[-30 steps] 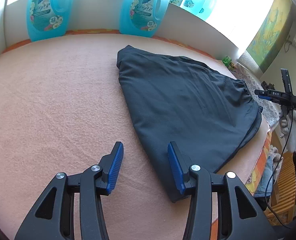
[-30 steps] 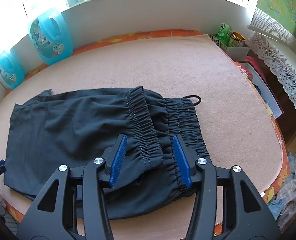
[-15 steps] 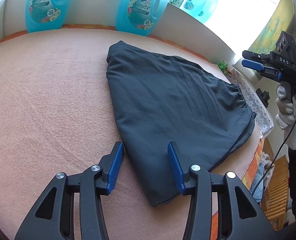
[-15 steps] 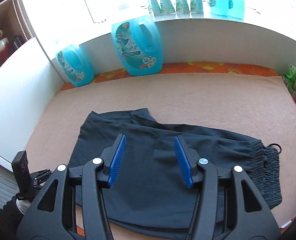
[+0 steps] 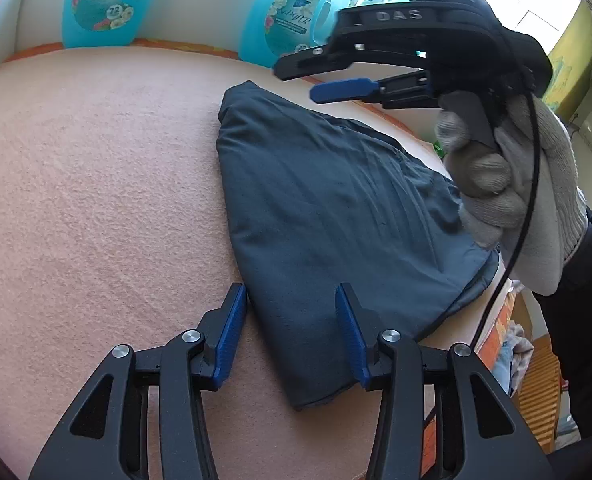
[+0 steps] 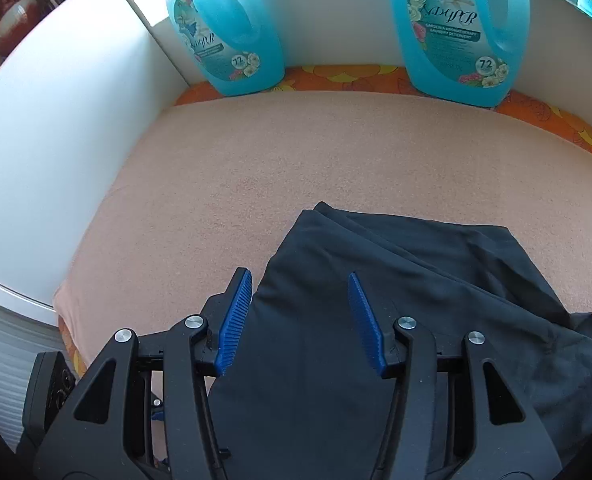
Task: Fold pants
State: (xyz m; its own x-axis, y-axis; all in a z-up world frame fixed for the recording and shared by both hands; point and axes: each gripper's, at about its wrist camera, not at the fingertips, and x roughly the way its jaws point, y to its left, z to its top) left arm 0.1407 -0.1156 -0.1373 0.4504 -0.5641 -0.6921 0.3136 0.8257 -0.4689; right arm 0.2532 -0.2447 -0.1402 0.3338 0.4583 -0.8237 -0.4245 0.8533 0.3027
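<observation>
Dark grey pants [image 5: 336,208] lie folded lengthwise on a pink blanket [image 5: 96,200]. The hem end is nearest my left gripper [image 5: 292,320], which hovers open over that corner with nothing pinched between its blue pads. A gloved hand [image 5: 496,184] holds my right gripper [image 5: 298,82] above the far part of the pants, jaws apart. In the right wrist view the right gripper [image 6: 301,312] is open above the pants [image 6: 376,280] near their narrow end, its pads clear of the cloth.
Two blue detergent bottles [image 6: 228,36] [image 6: 460,28] stand against the white back wall. A white side wall [image 6: 56,140] borders the blanket [image 6: 256,168]. A cable [image 5: 508,240] hangs from the right gripper. Laundry [image 5: 512,344] lies beyond the bed edge.
My right gripper swept from the elastic waistband across the pants to the leg end and now looms close in the left wrist view. The left gripper stayed put, rolling slightly.
</observation>
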